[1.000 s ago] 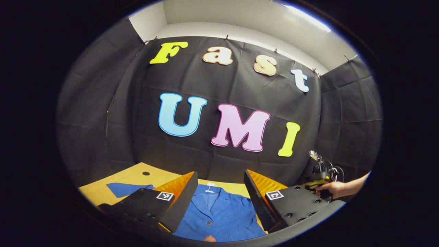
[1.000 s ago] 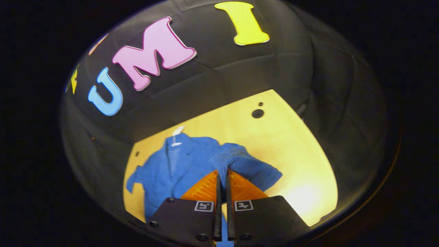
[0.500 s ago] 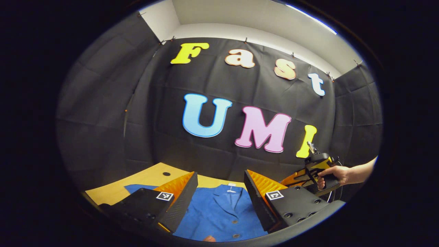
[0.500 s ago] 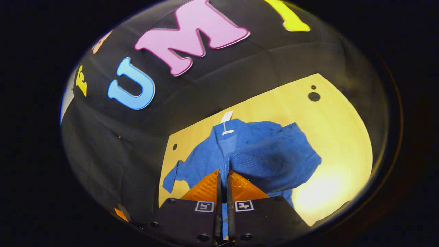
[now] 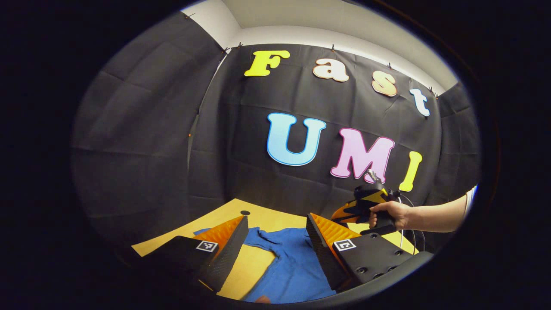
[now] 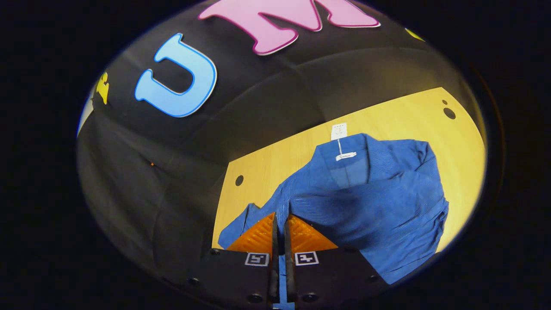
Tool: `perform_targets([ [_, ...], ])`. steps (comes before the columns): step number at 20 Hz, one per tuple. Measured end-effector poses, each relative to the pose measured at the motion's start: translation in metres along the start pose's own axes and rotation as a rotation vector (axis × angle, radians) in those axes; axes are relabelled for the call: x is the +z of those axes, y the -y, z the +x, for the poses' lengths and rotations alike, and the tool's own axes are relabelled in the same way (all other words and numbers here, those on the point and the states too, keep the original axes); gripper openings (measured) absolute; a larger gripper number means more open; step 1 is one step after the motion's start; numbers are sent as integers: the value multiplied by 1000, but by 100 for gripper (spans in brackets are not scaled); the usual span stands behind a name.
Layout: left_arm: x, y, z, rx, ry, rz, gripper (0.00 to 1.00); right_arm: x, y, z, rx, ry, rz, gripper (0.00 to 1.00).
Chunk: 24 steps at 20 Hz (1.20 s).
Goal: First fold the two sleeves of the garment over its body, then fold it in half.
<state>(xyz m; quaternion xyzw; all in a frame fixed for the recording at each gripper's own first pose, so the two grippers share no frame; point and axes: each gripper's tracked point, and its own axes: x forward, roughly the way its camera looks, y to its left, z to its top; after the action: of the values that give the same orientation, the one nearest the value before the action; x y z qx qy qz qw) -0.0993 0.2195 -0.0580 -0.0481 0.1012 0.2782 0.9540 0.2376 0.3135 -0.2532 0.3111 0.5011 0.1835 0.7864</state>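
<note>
The right gripper (image 6: 280, 224), closed on a sleeve (image 6: 344, 206) of the blue garment (image 6: 387, 172), has carried that sleeve from the bare table (image 6: 267, 168) across the body, now at centre right of the right gripper view. The first sleeve fold is judged nearly complete; release remains. The left gripper (image 5: 275, 241) stands open above the other sleeve (image 5: 267, 237), lower centre of its view.

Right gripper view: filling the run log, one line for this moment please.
right gripper shut on sleeve | garment on table | left gripper open
</note>
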Motion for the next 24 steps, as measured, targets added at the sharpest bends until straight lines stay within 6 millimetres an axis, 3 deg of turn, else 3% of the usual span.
perform_targets([
  [2, 1, -16, -4, 33, -3, 10, 80, -8, -9, 23, -22, -3, -28, 7],
  [3, 2, -23, -5, 45, -7, 16, 80, -10, -13, 33, -29, 4, -47, 0],
  [4, 1, -28, -5, 53, -12, 21, 80, -12, -17, 44, -30, 2, -49, 7],
  [5, 1, -31, -5, 58, -16, 27, 80, -17, -17, 54, -35, -8, -39, 7],
  [6, 0, -35, -5, 61, -21, 33, 80, -14, -16, 57, -50, -1, -34, 0],
  [8, -2, -39, -3, 59, -28, 44, 80, -18, -16, 60, -35, -4, -45, 29],
  [10, -9, -43, 5, 53, -49, 21, 80, -19, -8, 36, -46, 31, -109, 76],
  [11, -14, -45, 10, 54, -65, 3, 80, -9, -1, 28, -58, 47, -145, 100],
  [14, -22, -59, 30, 70, -77, -3, 80, 13, 19, -32, -74, 141, -197, 99],
  [16, -26, -69, 47, 68, -62, 26, 80, 34, 34, -86, -86, 243, -207, 98],
  [18, -37, -83, 70, 64, -71, 13, 80, 41, 49, -147, -99, 329, -242, 97],
  [20, -59, -102, 100, 73, -118, -30, 80, 38, 60, -204, -102, 409, -294, 97],
  [24, -110, -142, 161, 149, -293, -7, 80, 10, 76, -279, -88, 461, -281, 97],
])
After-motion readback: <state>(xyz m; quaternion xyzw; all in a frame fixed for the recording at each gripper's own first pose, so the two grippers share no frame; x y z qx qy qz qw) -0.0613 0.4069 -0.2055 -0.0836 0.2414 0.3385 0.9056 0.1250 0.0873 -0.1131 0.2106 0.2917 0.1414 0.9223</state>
